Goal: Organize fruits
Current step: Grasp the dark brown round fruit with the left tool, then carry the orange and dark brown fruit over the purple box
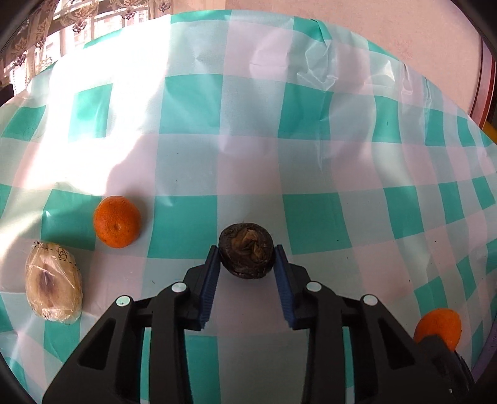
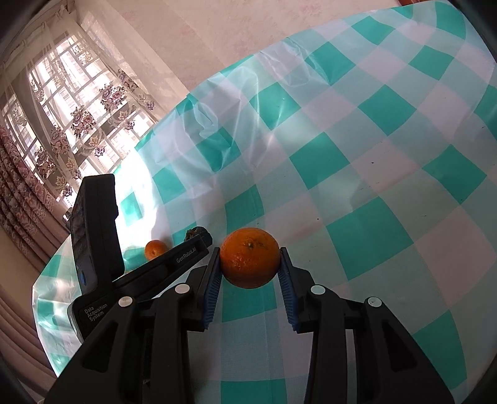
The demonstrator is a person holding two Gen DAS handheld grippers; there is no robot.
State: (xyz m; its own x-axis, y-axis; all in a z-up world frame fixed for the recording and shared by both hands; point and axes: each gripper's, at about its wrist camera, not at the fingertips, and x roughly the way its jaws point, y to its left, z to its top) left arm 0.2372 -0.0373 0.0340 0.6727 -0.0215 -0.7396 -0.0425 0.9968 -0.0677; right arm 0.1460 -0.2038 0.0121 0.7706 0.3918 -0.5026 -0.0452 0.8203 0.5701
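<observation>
In the left wrist view my left gripper (image 1: 247,258) is shut on a dark brown round fruit (image 1: 246,250); both blue pads press its sides. A loose orange (image 1: 117,221) lies to the left on the checked tablecloth. Beside it rests a pale wrapped fruit (image 1: 53,282) in clear film. In the right wrist view my right gripper (image 2: 250,259) is shut on an orange (image 2: 250,257), held just above the cloth. That held orange (image 1: 438,326) peeks in at the lower right of the left view. The left gripper's body (image 2: 96,242) shows at the left of the right view.
A teal and white checked tablecloth (image 1: 310,161) covers the table. The table's far edge meets a pink wall (image 2: 236,28). A window with lace curtains (image 2: 62,118) stands at the left. The loose orange (image 2: 155,249) appears small behind the left gripper.
</observation>
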